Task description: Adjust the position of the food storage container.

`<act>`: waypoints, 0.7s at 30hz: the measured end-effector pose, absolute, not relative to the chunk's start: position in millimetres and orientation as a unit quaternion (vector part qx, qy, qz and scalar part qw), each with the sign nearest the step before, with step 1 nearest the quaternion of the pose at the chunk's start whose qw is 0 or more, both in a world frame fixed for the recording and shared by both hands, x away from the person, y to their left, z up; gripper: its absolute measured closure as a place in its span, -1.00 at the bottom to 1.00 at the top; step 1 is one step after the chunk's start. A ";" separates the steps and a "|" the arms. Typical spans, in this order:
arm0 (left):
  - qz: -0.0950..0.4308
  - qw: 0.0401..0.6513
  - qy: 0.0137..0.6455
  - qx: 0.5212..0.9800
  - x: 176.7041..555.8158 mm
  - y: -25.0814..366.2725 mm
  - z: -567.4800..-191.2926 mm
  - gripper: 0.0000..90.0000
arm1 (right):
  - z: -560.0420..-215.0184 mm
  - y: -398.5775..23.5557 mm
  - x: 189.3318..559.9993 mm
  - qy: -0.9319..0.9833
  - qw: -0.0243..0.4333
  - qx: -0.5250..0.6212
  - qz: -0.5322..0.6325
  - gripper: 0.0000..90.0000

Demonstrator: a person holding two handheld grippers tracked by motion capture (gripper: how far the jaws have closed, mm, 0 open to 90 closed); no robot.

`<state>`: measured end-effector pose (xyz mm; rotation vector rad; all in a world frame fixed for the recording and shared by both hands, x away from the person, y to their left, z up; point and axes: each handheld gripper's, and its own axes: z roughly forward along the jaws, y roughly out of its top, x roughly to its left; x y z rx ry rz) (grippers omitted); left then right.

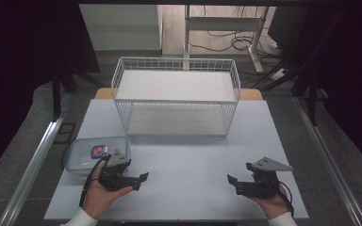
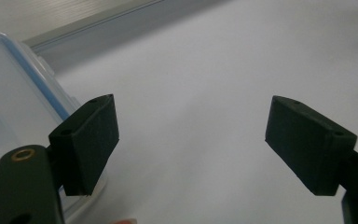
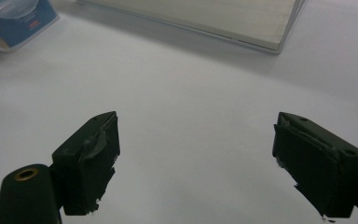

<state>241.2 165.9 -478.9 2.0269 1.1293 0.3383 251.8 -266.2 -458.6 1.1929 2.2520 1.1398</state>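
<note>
A clear plastic food container (image 1: 97,153) with a blue-rimmed lid holds a small red-and-blue packet (image 1: 99,150). It sits near the table's (image 1: 193,160) left edge, just beside the left gripper (image 1: 139,180), whose jaws gape wide over bare tabletop. The right gripper (image 1: 232,182), equally wide and empty, lies well apart near the right edge. One container, one white wire basket (image 1: 176,96), two grippers.

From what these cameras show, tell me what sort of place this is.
Probably a lab or workshop set up for recording tabletop handling. A white table carries a wire shelf rack and a clear lidded container; dark curtains flank it, and cables trail over the floor behind.
</note>
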 end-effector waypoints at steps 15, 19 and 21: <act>0.138 0.393 0.444 0.793 231.6 174.1 -473.8 -0.62 | -458.1 -260.1 250.6 0.804 0.182 0.412 0.388 -0.66; 0.138 0.391 0.444 0.794 233.5 173.7 -474.0 -0.61 | -462.2 -257.1 249.2 0.813 0.180 0.403 0.378 -0.66; 0.137 0.390 0.442 0.796 235.8 172.3 -474.1 -0.61 | -462.5 -257.6 249.3 0.814 0.180 0.404 0.377 -0.65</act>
